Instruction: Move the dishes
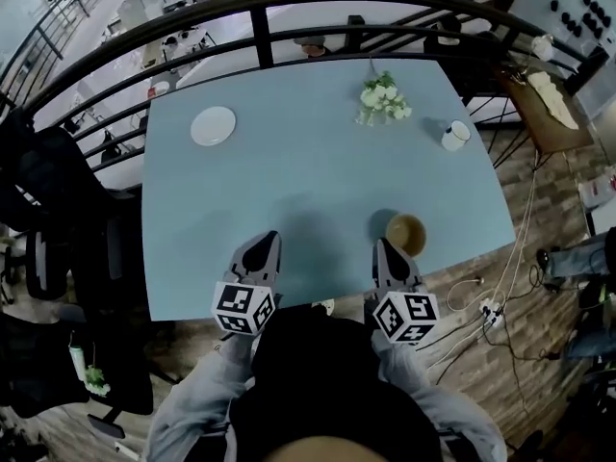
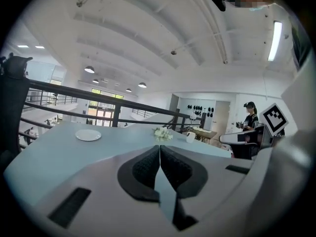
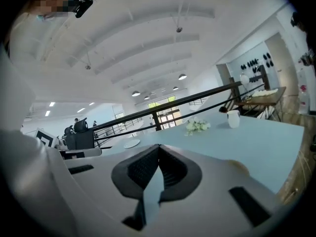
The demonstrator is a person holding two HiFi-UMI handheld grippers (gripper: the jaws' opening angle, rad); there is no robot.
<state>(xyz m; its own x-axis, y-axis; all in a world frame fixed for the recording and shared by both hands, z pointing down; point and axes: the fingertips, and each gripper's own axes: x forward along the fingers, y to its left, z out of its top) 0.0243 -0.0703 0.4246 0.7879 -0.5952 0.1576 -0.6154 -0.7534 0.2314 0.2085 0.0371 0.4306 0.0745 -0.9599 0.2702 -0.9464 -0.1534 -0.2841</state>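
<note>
A white plate [image 1: 213,126] lies at the far left of the light blue table [image 1: 318,181]. At the far right stands a white cup [image 1: 455,135], and a brown bowl [image 1: 406,233] sits near the front edge. My left gripper [image 1: 267,241] hovers over the front edge, shut and empty. My right gripper [image 1: 384,246], also shut and empty, is just left of the bowl. In the left gripper view the jaws [image 2: 159,148] meet, with the plate [image 2: 88,135] and cup [image 2: 190,137] far ahead. The right gripper view shows closed jaws [image 3: 158,148], the plate [image 3: 131,143] and the cup [image 3: 233,118].
A bunch of white flowers [image 1: 383,99] lies at the table's far middle. A black railing [image 1: 260,27] curves behind the table. Dark chairs [image 1: 67,258] stand at the left, and cables [image 1: 491,306] lie on the wooden floor at the right. A side table [image 1: 544,104] is at the far right.
</note>
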